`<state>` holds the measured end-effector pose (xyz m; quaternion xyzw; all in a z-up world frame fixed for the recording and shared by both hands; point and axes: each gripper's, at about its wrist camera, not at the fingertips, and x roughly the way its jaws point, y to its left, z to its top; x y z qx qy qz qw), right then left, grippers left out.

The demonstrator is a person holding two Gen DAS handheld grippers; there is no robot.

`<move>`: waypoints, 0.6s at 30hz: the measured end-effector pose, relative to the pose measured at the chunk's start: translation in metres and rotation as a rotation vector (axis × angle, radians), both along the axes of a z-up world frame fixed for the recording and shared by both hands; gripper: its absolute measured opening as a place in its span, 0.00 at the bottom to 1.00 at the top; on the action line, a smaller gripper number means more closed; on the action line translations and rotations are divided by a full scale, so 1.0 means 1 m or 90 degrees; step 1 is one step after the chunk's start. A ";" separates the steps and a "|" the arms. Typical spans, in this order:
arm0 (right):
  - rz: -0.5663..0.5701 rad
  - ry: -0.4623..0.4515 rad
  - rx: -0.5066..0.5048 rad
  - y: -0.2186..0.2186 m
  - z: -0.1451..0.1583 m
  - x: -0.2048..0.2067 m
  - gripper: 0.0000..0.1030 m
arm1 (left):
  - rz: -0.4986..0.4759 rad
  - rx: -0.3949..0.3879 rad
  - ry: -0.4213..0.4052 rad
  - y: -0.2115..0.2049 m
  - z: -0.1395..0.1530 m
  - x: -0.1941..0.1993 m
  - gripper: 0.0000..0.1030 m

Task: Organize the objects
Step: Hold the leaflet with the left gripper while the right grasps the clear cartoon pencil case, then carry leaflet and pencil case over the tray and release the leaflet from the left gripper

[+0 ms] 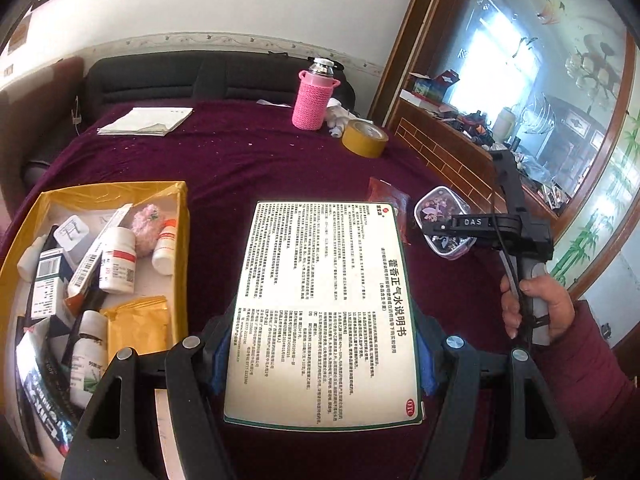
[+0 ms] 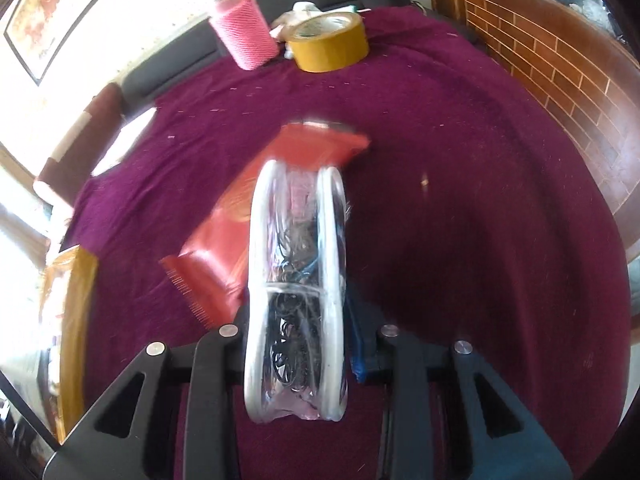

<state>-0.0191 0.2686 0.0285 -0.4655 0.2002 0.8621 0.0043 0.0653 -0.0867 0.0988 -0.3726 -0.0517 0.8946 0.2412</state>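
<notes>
- The left gripper grasps a flat white medicine box with black printed text and a green edge; the box lies between both blue-padded fingers and reaches forward past them.
- Left of those fingers sits an open yellow cardboard box holding white pill bottles and cartons.
- The right gripper is clenched on a clear plastic case with white rims and dark tangled contents, held edge-on between its fingers.
- A red foil packet lies on the maroon cloth beyond and left of the fingertips.
</notes>
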 end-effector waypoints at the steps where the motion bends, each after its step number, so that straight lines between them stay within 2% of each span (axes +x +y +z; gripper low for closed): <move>1: 0.005 0.007 -0.010 -0.004 0.004 0.003 0.27 | 0.010 0.003 0.000 -0.009 0.002 0.002 0.62; 5: 0.054 0.041 -0.028 -0.035 0.032 0.016 0.27 | 0.078 0.005 0.016 -0.059 0.018 0.008 0.62; 10: 0.163 0.071 -0.045 -0.108 0.061 0.015 0.28 | 0.194 -0.054 0.029 -0.127 0.026 0.002 0.62; 14: 0.252 0.060 -0.087 -0.174 0.064 0.006 0.28 | 0.255 -0.096 0.017 -0.168 0.017 -0.013 0.62; 18: 0.332 0.030 -0.109 -0.242 0.055 0.007 0.28 | 0.279 -0.130 -0.003 -0.186 -0.005 -0.033 0.62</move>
